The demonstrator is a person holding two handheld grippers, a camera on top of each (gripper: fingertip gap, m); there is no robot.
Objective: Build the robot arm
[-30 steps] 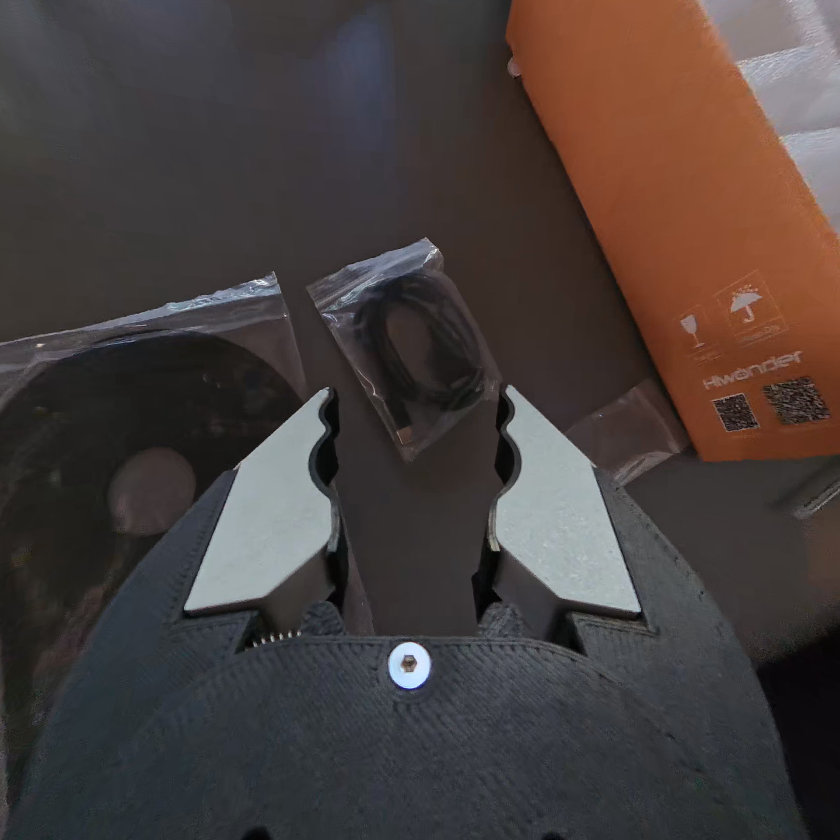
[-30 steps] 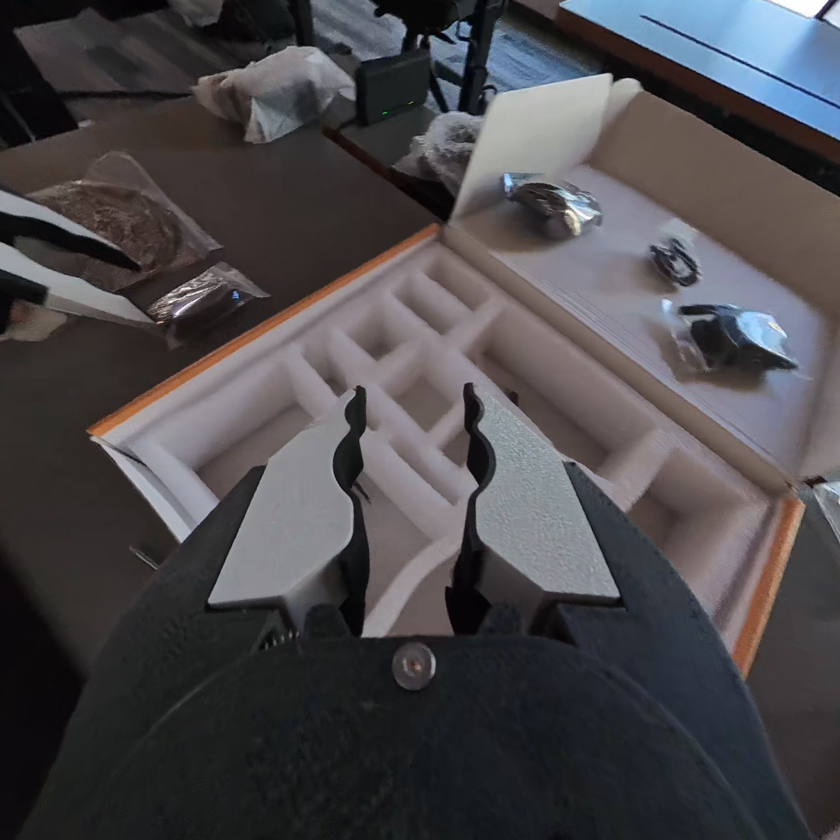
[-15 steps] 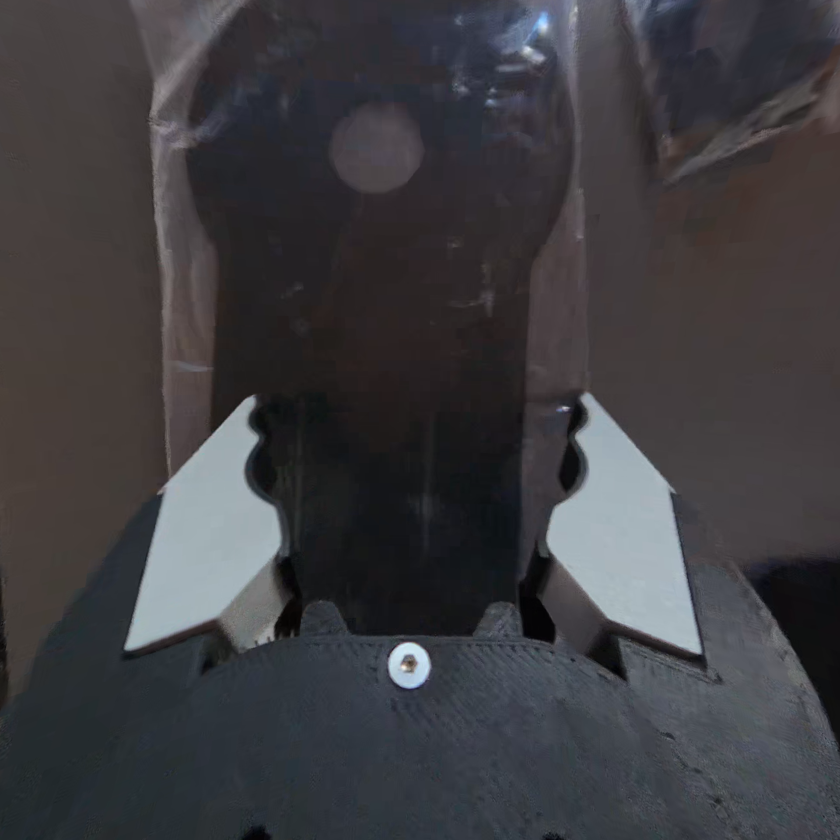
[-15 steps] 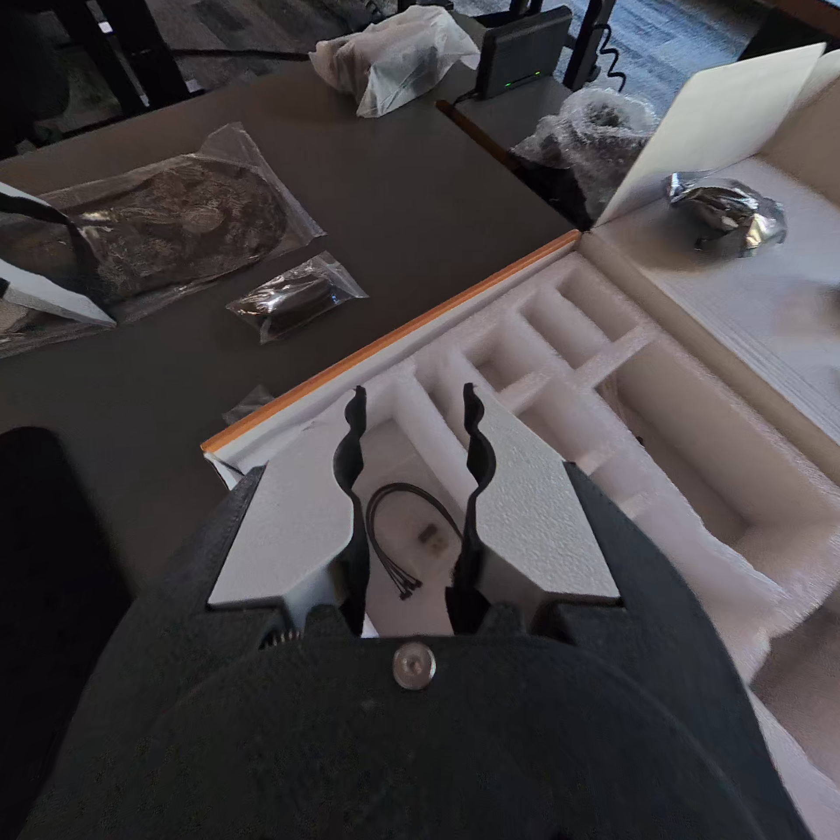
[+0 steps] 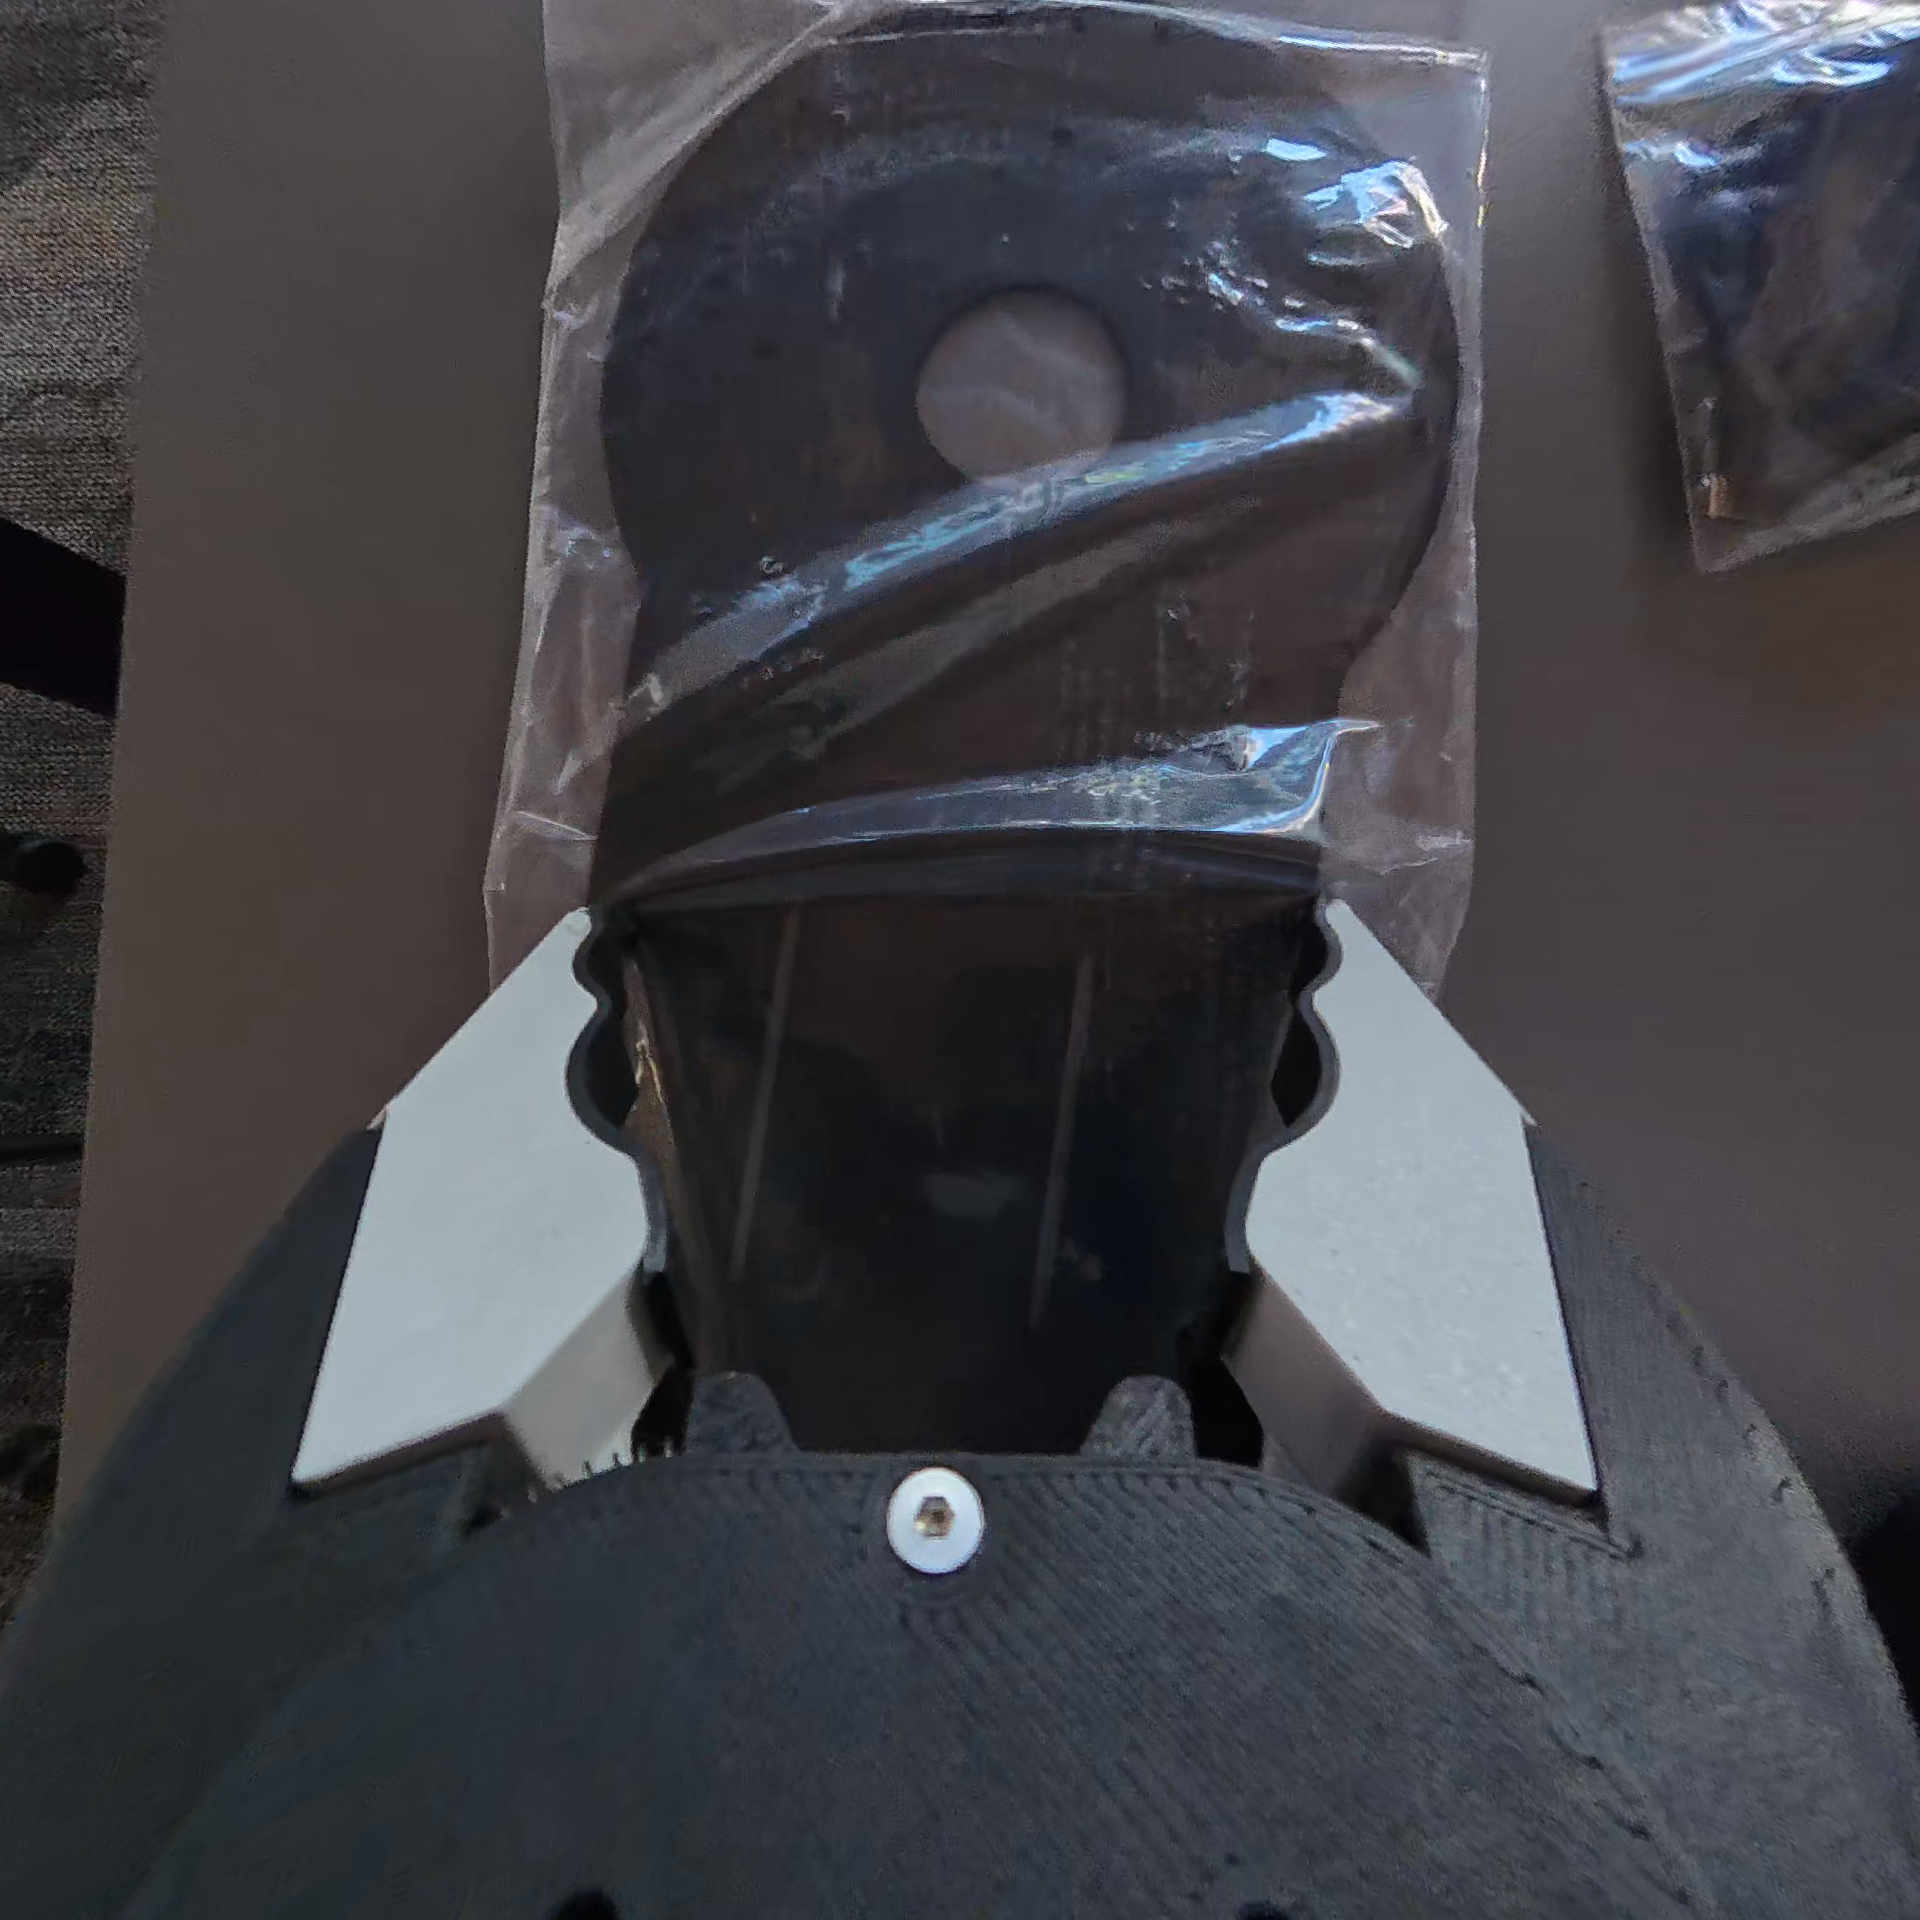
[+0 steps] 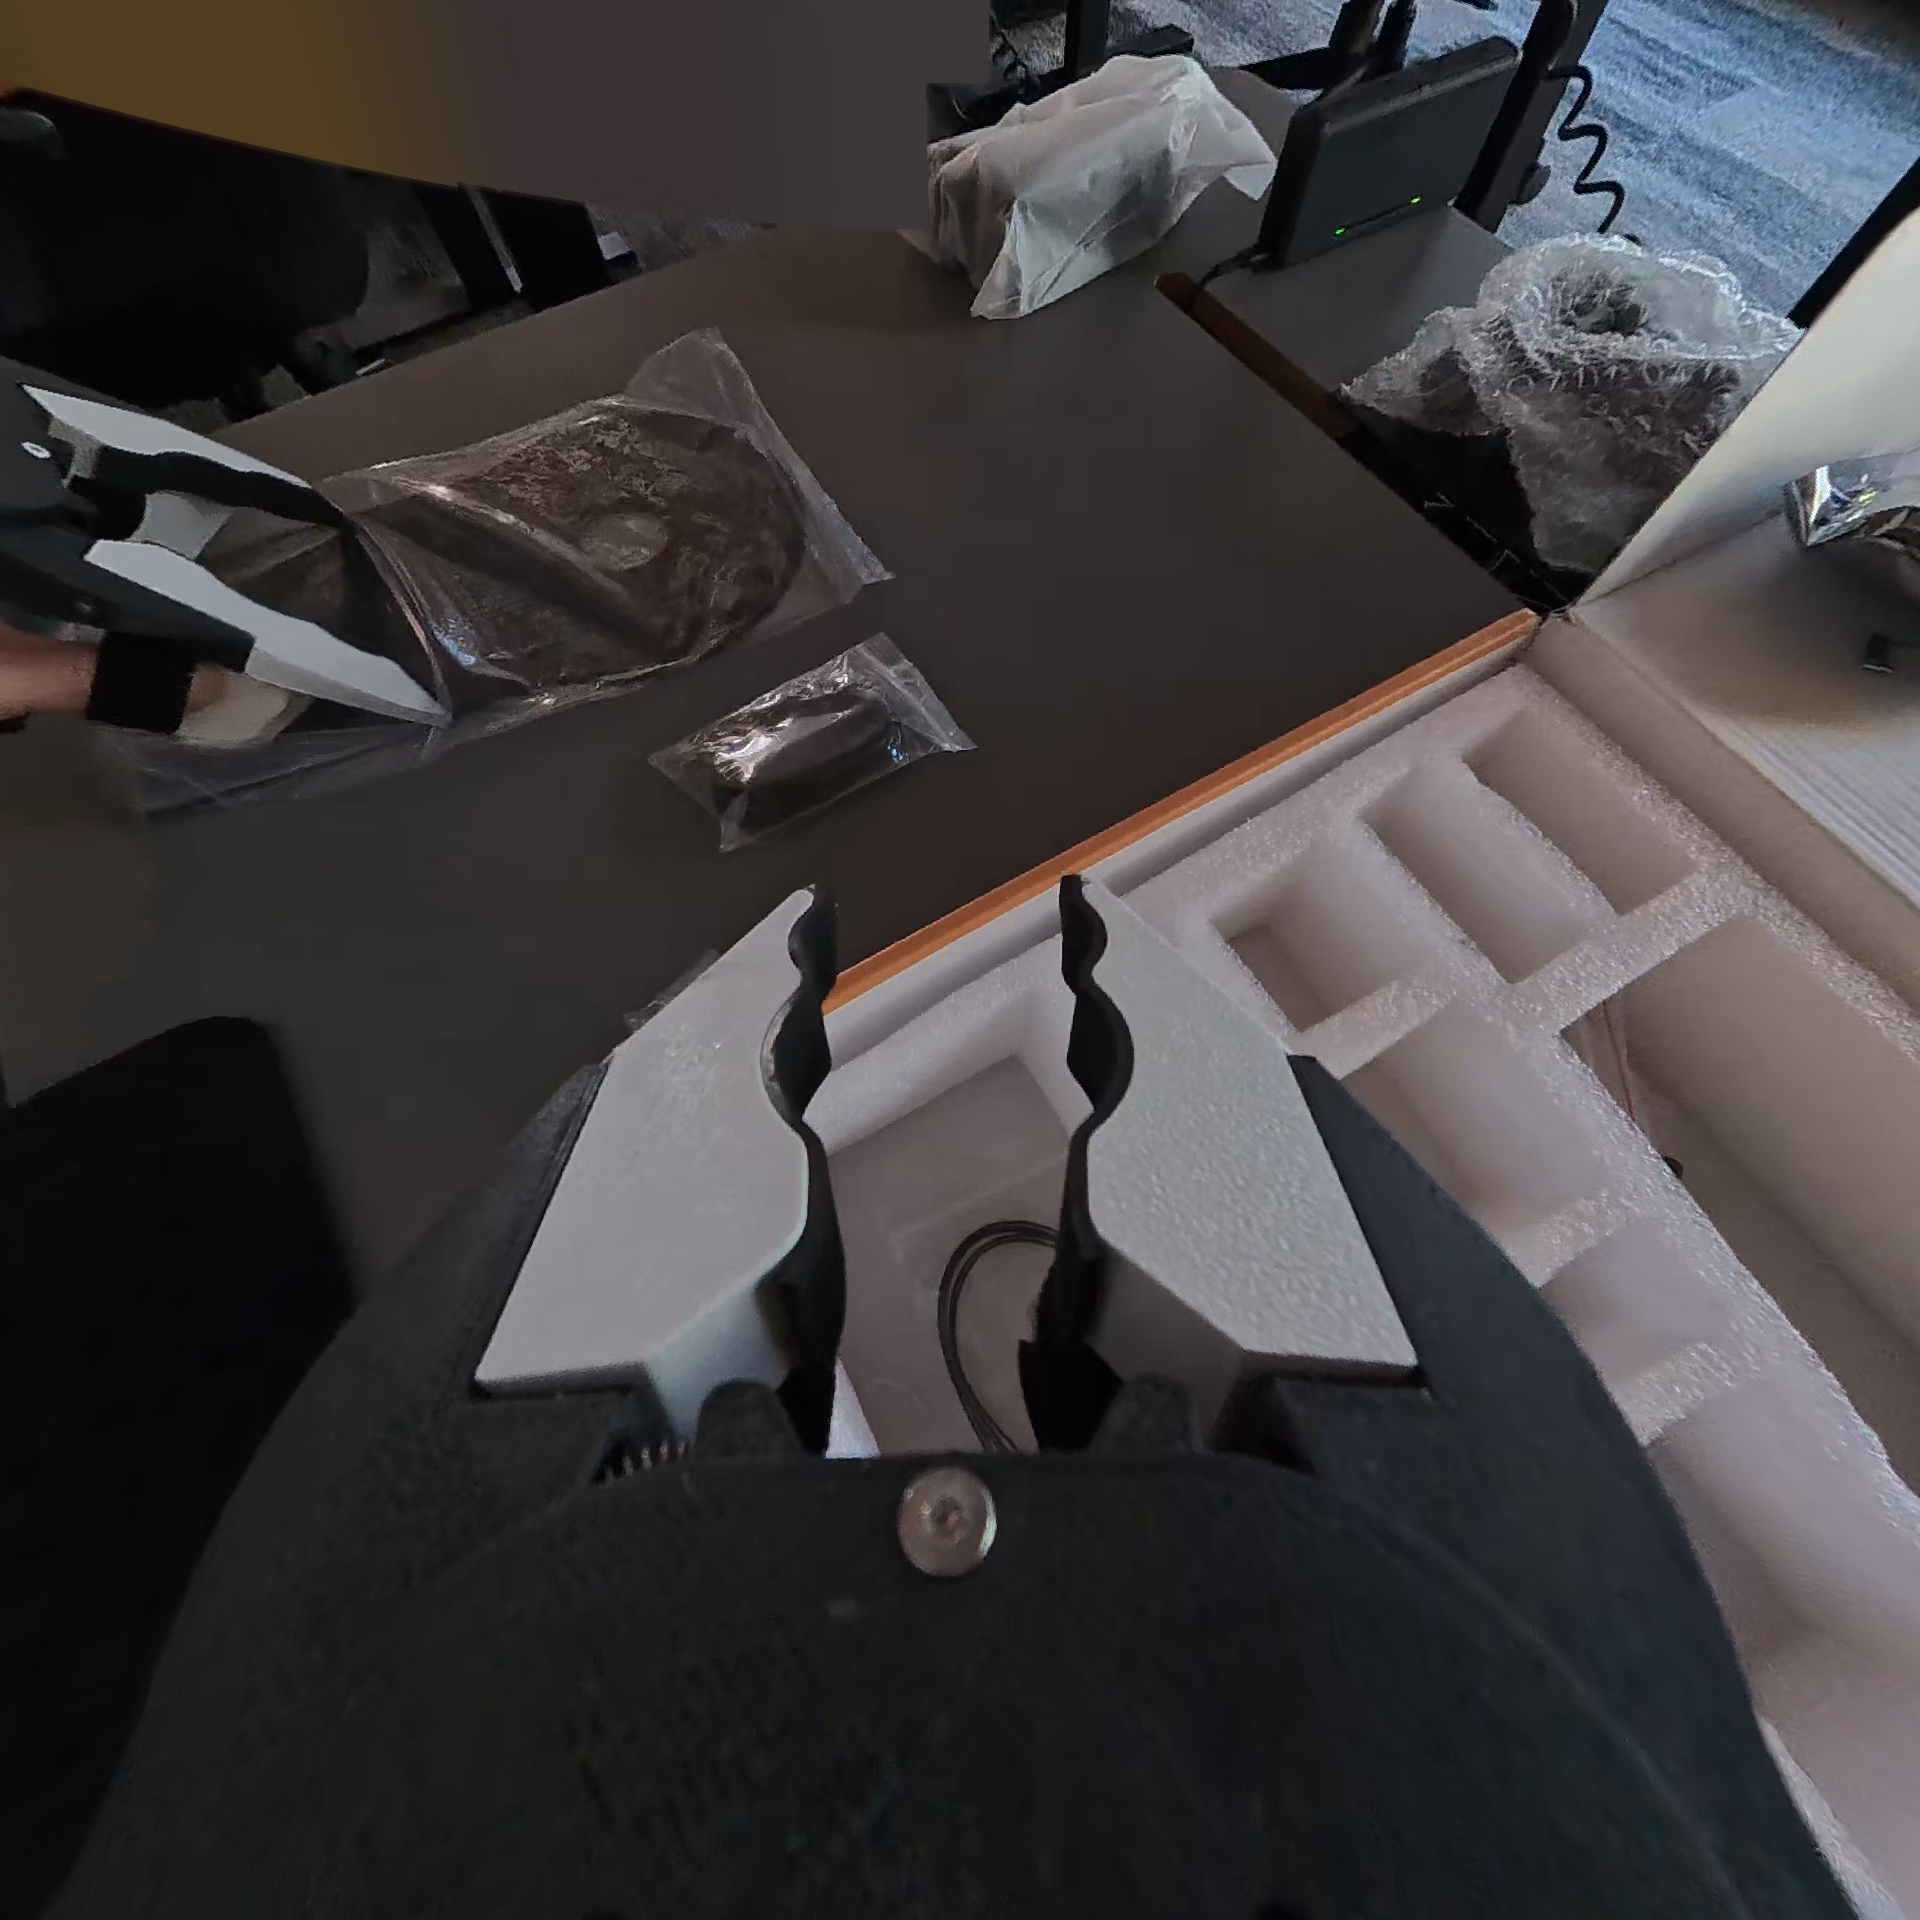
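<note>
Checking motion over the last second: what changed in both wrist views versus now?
The left hand-held gripper swung from the small cable bag to the big bag holding a black disc part; its wide-open fingers now straddle the bag's near end, which looks lifted. The right hand-held gripper pulled back toward the foam box's near corner, over black cable ties. Unchanged: both bags on the table, right gripper empty.

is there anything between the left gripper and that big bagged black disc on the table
Nothing visible does. The left gripper already straddles the near end of the bagged black disc, jaws wide apart, one on each side of the bag. The small bagged cable lies off to the side on the dark table, clear of it.
</note>
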